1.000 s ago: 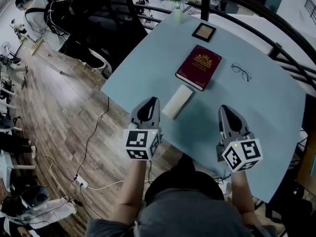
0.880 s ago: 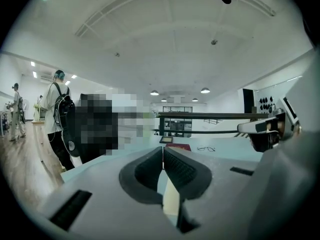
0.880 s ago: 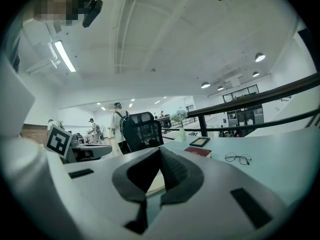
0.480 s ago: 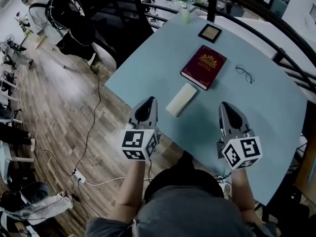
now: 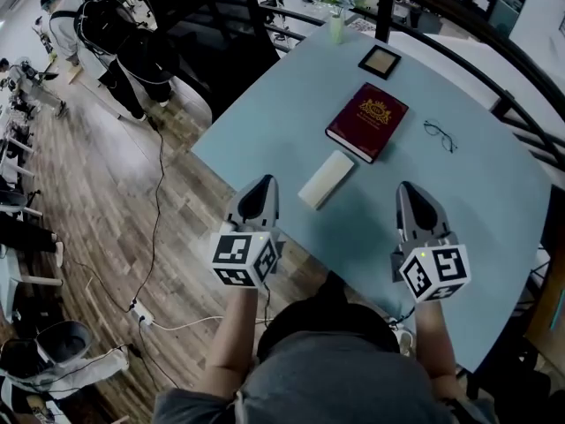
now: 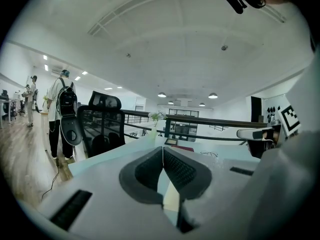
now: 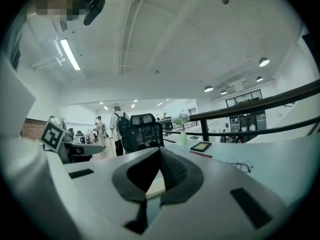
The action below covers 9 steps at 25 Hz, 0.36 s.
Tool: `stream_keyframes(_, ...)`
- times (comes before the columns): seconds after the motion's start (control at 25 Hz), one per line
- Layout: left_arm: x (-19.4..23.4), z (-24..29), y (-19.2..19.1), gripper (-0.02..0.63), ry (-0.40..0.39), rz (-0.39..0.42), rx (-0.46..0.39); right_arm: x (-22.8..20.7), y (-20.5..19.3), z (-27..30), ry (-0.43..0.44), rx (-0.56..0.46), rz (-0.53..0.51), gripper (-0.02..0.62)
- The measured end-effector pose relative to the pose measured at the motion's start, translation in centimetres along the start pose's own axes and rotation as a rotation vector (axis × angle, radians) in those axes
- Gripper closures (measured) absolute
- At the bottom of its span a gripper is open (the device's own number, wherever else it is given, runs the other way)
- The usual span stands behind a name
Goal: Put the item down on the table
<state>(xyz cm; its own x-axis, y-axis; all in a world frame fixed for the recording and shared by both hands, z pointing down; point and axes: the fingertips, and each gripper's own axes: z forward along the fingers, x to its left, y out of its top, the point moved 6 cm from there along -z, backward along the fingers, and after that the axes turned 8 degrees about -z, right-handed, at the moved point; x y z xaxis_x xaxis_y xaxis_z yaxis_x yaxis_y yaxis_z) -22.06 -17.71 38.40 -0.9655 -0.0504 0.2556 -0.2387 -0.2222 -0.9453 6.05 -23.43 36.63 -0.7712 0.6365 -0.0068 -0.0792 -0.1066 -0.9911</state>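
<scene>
Cream-white and oblong, the box lies flat on the pale blue table near its front edge, between the two grippers and touched by neither. The left gripper hovers just left of it with its jaws pressed together on nothing, and the right gripper hangs further off to the right, its jaws likewise closed and empty. Beyond the box lie a dark red book, a small framed square and a pair of glasses.
</scene>
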Motion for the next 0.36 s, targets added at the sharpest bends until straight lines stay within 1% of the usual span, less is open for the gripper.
stream_keyframes(0.36, -0.1, 0.06, 0.38, 0.597, 0.001, 0.004, -0.003, -0.29, 0.26, 0.35, 0.008, 0.002, 0.002, 0.594)
